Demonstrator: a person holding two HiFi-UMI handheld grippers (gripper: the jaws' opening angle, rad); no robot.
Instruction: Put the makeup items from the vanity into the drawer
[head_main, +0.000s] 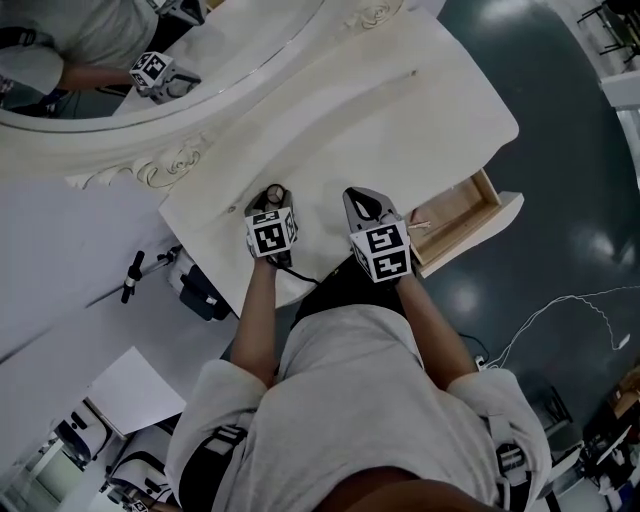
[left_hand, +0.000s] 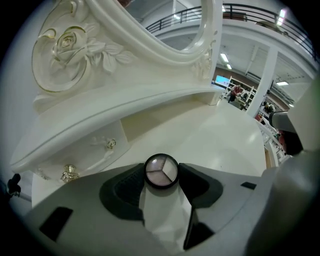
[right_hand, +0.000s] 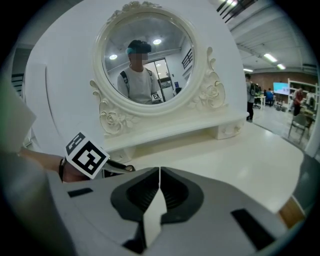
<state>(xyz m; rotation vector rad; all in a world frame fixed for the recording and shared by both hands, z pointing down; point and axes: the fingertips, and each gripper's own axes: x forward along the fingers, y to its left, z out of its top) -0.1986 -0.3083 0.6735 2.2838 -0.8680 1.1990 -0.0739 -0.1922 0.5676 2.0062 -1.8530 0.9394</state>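
**Compact (left_hand: 161, 171) awaiting a grip on the vanity surface (left_hand: 225, 135)**

Round and black-rimmed, with three pans under a clear lid, it lies flat between the wide-spread jaws of the left gripper (left_hand: 161, 173), not yet pinched. It is probably light, rigid, slick-edged and easily cracked, so it is best taken across the rim. The right gripper (right_hand: 159, 172) has its jaws closed and empty. The drawer (head_main: 465, 212) stands open to the right, and nothing blocks the way to it.

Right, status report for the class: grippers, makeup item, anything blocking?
Left gripper open, jaws straddling the round compact on the vanity. Right gripper shut, empty. Drawer open, path looks clear.
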